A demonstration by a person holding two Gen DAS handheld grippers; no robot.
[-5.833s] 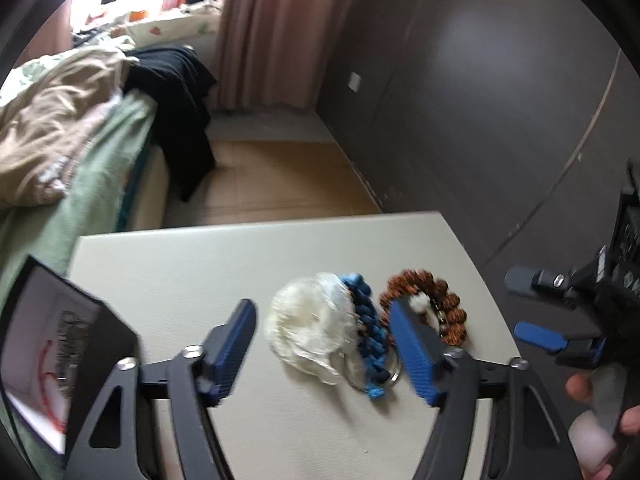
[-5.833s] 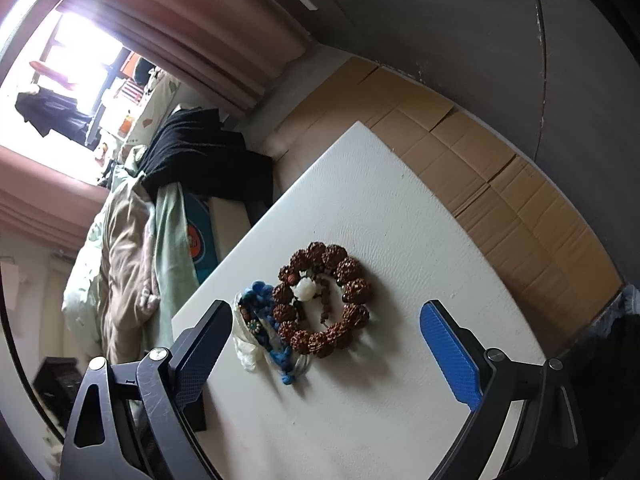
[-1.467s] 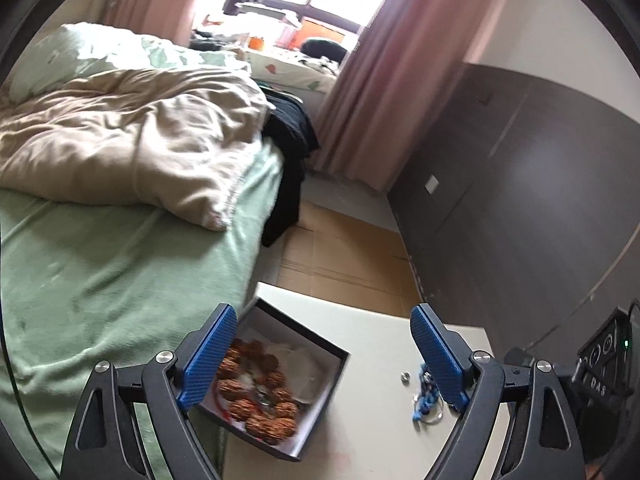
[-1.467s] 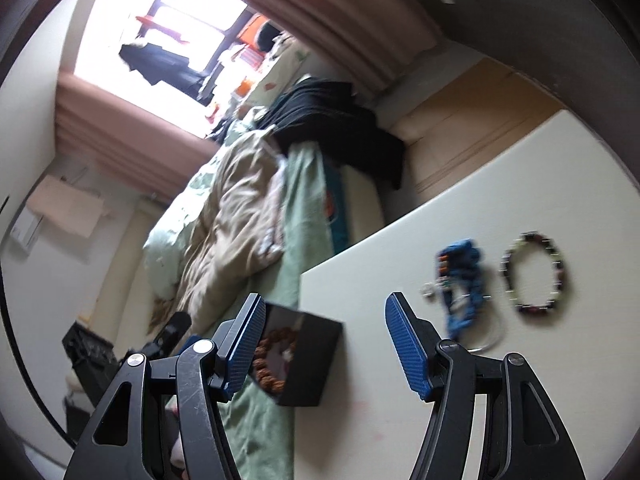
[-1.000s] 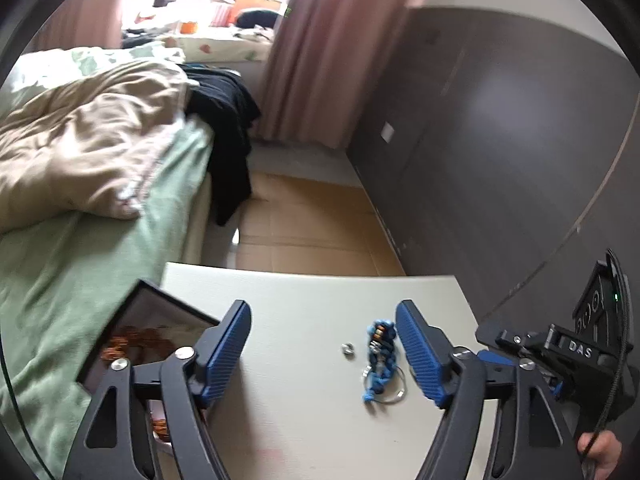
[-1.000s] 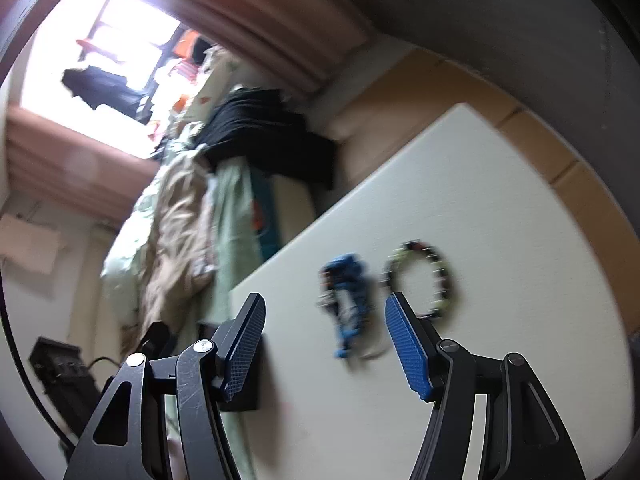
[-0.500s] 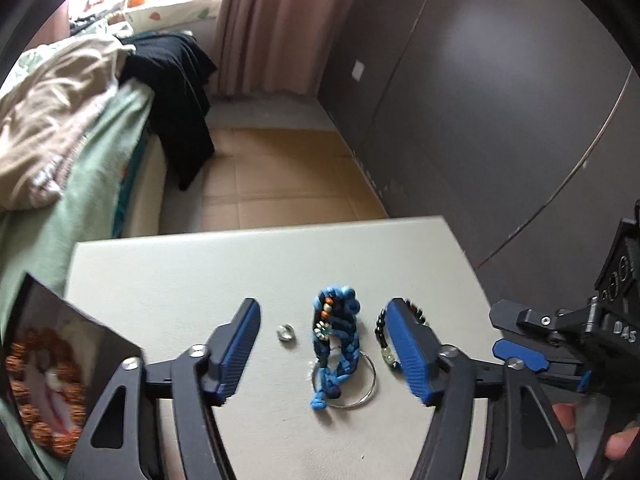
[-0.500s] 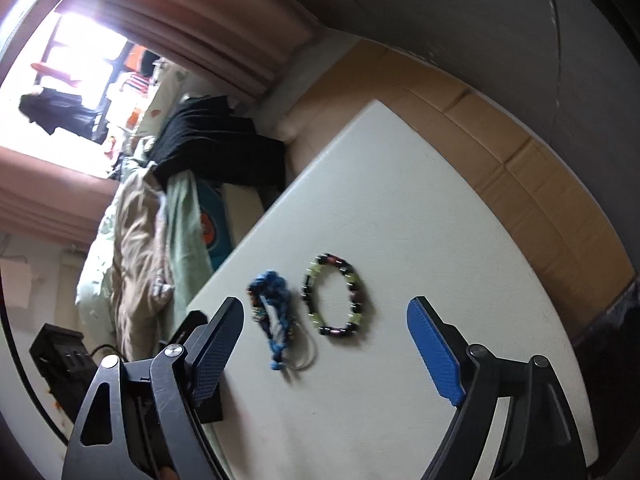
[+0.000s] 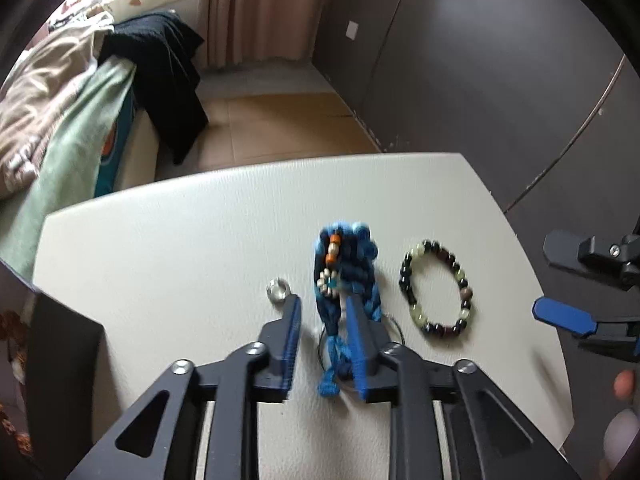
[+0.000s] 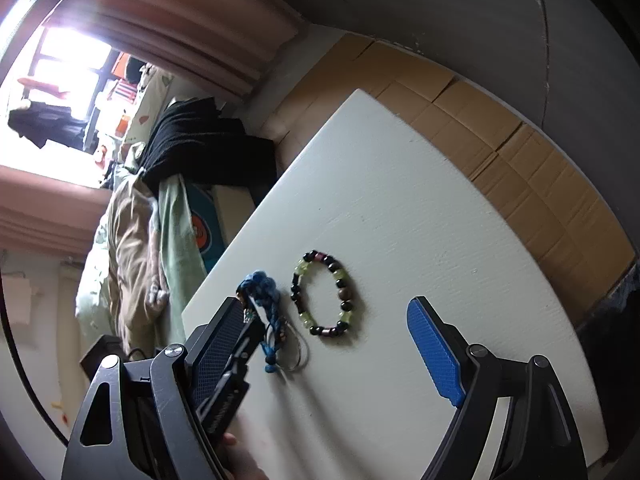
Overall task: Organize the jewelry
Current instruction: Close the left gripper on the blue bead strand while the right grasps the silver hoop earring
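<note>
Bracelet of blue cord [image 9: 346, 280] lies mid-table [image 9: 180, 248], left of bead bracelet [image 9: 438, 288]. My left gripper [image 9: 324, 316] is closing around its near end, not yet pinching; I'd avoid the ring [image 9: 278, 290]. Right gripper [image 10: 324, 344] spread, empty.

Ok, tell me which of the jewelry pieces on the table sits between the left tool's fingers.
The blue braided cord bracelet: the left tool is closing around it. The small ring and beaded bracelet lie outside the fingers.
</note>
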